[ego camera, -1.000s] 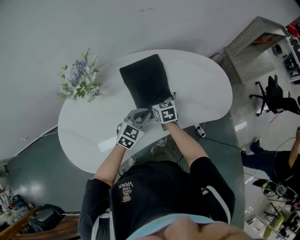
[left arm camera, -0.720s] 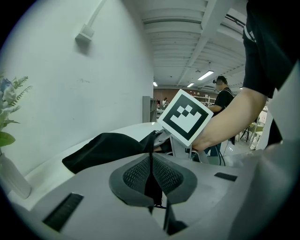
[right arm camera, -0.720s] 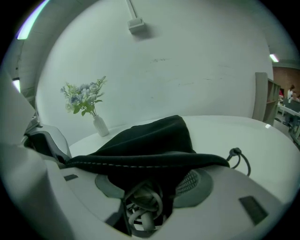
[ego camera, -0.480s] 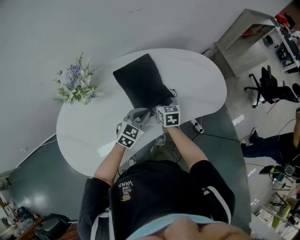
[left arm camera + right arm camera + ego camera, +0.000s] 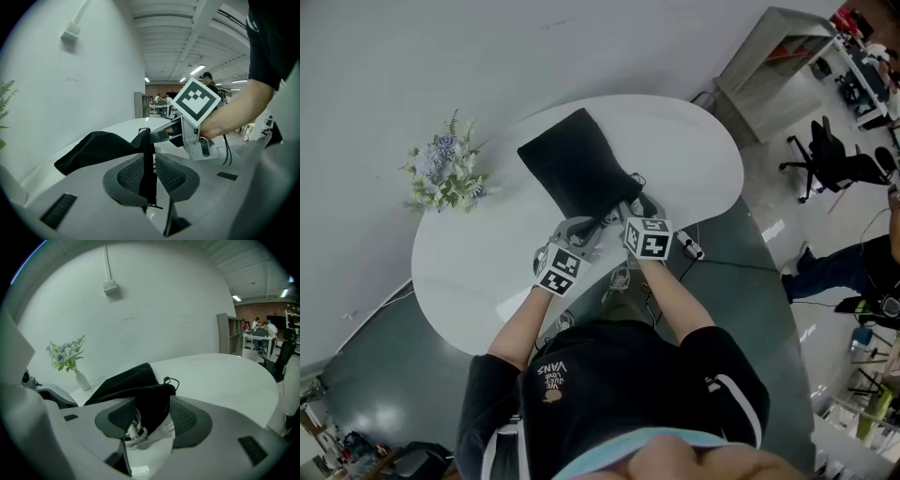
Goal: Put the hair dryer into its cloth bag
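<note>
bagging nearly done: my right gripper [image 5: 151, 411] clamps the cloth bag [image 5: 577, 173] mouth over the white cord [image 5: 133, 431], lower centre; my left gripper [image 5: 150, 161], jaws just loosened, straddles its hem. next: tuck cord, cinch.

Open-plan office or lab: black swivel chair [image 5: 827, 167], grey shelf unit [image 5: 766, 52], strip-lit ceiling [image 5: 187, 42], distant desks [image 5: 255, 341] with people [image 5: 268, 329].
</note>
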Tool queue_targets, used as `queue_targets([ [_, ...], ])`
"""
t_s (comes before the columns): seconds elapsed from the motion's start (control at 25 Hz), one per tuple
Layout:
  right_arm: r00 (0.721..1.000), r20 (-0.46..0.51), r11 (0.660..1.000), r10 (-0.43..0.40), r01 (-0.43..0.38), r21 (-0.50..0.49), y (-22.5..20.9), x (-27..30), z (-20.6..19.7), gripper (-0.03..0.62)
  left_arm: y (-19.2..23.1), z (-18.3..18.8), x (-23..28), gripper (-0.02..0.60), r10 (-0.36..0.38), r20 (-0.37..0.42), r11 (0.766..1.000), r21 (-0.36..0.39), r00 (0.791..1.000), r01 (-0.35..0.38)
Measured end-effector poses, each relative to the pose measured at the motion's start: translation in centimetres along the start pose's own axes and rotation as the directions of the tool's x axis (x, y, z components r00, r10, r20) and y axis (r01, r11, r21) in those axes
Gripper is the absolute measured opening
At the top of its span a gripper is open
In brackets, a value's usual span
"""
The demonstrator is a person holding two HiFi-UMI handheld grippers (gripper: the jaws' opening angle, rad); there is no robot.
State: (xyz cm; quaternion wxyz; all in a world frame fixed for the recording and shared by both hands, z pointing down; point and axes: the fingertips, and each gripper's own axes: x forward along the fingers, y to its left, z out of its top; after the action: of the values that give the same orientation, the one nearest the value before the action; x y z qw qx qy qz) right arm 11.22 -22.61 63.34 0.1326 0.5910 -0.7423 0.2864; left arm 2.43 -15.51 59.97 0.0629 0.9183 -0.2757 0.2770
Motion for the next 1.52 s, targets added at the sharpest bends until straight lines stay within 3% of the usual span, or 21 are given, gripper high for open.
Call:
queue_targets([
  [0.24,0.998,-0.002,0.998,-0.063,0.063,0.020,-1.4,-2.2,-1.6,0.218,-1.5,-1.1,-0.5,0.124,-0.038,-0.020,0.999,0.019,0.999,0.038],
  [0.52,0.995,0.004,0.995,-0.096,0.096,0.032,-0.9,-5.2,-2.8,0.218,-3.1,-1.0,-1.9,0.130,-0.064,0.000,0.997,0.045,0.998,0.064],
  [0.84,0.997,0.014,0.997,-0.076,0.076,-0.019,2.2,-8.0,-4.0,0.218,-3.4,-0.7,-5.0,0.130,-0.047,0.067,0.997,0.057,0.997,0.043],
  [0.96,0.997,0.025,0.996,-0.069,0.071,-0.049,3.7,-9.3,-4.2,0.208,-3.5,-0.9,-6.4,0.127,-0.036,0.084,0.998,0.058,0.996,0.031],
  [1.04,0.997,0.034,0.995,-0.069,0.071,-0.071,4.8,-10.1,-4.3,0.151,-3.5,-1.2,-7.3,0.111,-0.030,0.091,0.998,0.060,0.995,0.025],
  [1.2,0.996,0.064,0.994,-0.062,0.068,-0.083,7.2,-11.6,-4.6,0.097,-3.4,-1.7,-9.5,0.077,-0.019,0.122,0.998,0.055,0.992,0.012],
  [1.52,0.995,0.091,0.997,-0.034,0.041,-0.073,12.4,-14.6,-6.0,0.071,-3.9,-3.1,-14.5,0.034,-0.016,0.176,1.000,0.029,0.984,0.011],
])
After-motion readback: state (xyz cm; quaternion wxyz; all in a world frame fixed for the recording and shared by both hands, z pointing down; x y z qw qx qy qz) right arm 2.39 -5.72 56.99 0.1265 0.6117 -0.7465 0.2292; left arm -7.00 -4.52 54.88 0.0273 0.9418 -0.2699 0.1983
